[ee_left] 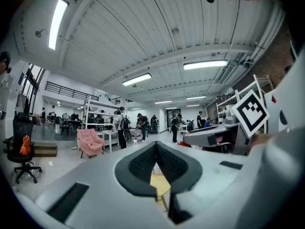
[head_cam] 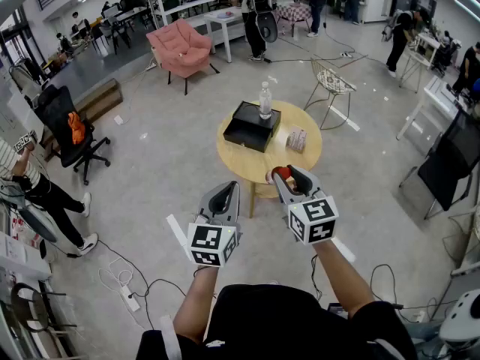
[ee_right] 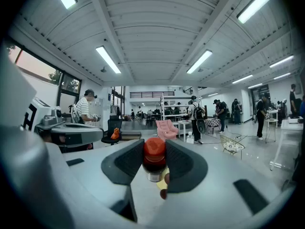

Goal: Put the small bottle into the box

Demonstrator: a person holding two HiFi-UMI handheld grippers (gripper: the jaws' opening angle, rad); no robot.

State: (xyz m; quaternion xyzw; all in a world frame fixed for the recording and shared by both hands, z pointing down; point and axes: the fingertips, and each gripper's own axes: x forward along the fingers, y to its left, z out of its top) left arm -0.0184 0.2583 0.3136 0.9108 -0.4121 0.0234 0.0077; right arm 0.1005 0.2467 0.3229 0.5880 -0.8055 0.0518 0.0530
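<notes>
A round wooden counter (head_cam: pixel 241 165) on grey floor (head_cam: pixel 165 156) carries the black box (head_cam: pixel 244 135). My right claw (head_cam: pixel 285 175) clamps the small bottle (ee_right: pixel 154 157), body mostly hidden; left claw (ee_left: pixel 156 150) closed, empty.

Ahead of you and below, a round wooden table (head_cam: pixel 253 165) stands on the grey floor (head_cam: pixel 165 163). On its far left part lies a black box (head_cam: pixel 247 130), open at the top. A clear bottle (head_cam: pixel 265 100) stands upright at the box's far right corner; you cannot tell whether it is inside or just behind. Right of the box, apart from it, lies a small patterned packet (head_cam: pixel 297 139).
</notes>
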